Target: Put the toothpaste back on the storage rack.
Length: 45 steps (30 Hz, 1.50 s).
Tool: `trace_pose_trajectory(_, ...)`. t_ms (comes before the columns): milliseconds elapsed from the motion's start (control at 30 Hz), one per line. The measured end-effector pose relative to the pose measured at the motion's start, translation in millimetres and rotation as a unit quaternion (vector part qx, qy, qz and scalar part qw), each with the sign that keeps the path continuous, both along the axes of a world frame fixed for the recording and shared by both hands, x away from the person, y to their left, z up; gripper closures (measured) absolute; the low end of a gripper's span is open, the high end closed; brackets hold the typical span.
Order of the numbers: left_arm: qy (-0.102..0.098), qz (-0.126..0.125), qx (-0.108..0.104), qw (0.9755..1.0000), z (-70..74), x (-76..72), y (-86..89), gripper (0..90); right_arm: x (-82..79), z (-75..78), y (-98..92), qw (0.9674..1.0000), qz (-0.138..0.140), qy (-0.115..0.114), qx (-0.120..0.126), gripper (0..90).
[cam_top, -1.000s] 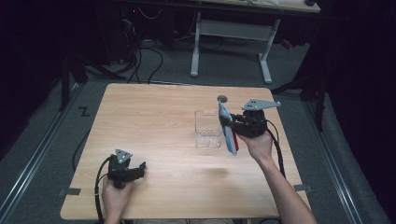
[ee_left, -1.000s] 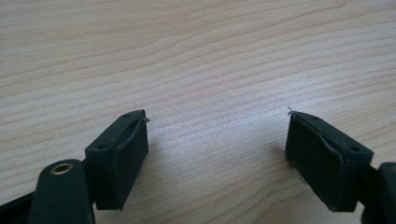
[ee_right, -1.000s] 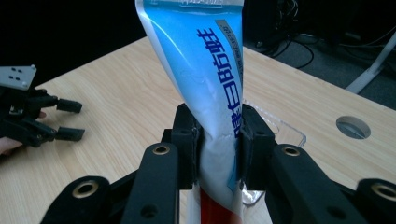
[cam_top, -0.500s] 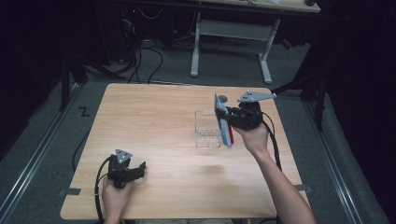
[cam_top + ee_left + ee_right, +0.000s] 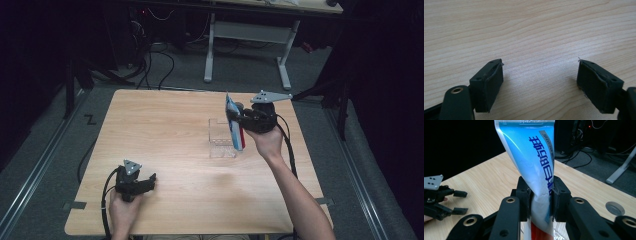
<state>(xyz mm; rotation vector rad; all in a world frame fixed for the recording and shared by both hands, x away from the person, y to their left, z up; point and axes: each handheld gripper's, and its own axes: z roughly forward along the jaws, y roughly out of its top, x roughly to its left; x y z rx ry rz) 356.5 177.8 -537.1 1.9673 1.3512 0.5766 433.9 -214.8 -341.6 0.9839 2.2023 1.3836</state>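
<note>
Jaws clamp toothpaste tube | tube top cropped | left gripper agape

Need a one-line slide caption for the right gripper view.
Right gripper clamps a blue toothpaste tube above the wooden table; the open left gripper rests farther off.

There was one toothpaste tube and one clear plastic box. Two claws showed, left and right. One small disc, perhaps a cap, lay on the desk.

Toothpaste tube — in right tongs
</note>
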Motion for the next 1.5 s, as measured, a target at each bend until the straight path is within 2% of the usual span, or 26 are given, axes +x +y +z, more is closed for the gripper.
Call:
trace_pose_trajectory(133,0.000,0.000,0.000,1.0000,0.0,0.0,0.0,21.5,1.6,2.9,2.1,0.9999,-0.004,-0.009,0.002,72.3)
trace_pose_trajectory(533,0.000,0.000,0.000,1.0000,0.0,0.0,0.0,21.5,14.2,9.0,9.1,0.9999,-0.010,-0.009,0.009,72.2)
trace_pose_trajectory(800,0.000,0.000,0.000,1.0000,0.0,-0.1,0.0,21.4,26.9,3.3,12.8,0.9997,-0.024,-0.005,0.006,72.1)
trace_pose_trajectory(933,0.000,0.000,0.000,1.0000,0.0,-0.1,0.1,21.4,30.6,-0.6,12.8,0.9992,-0.036,-0.012,0.012,72.0)
trace_pose_trajectory(1300,0.000,0.000,0.000,1.0000,0.0,-0.1,0.1,21.4,40.4,-12.1,11.1,0.9985,-0.055,0.003,0.003,71.9)
trace_pose_trajectory(1500,0.000,-0.001,0.001,1.0000,0.0,-0.5,-0.1,21.4,43.3,-17.5,10.7,0.9984,-0.056,0.006,-0.001,71.8)
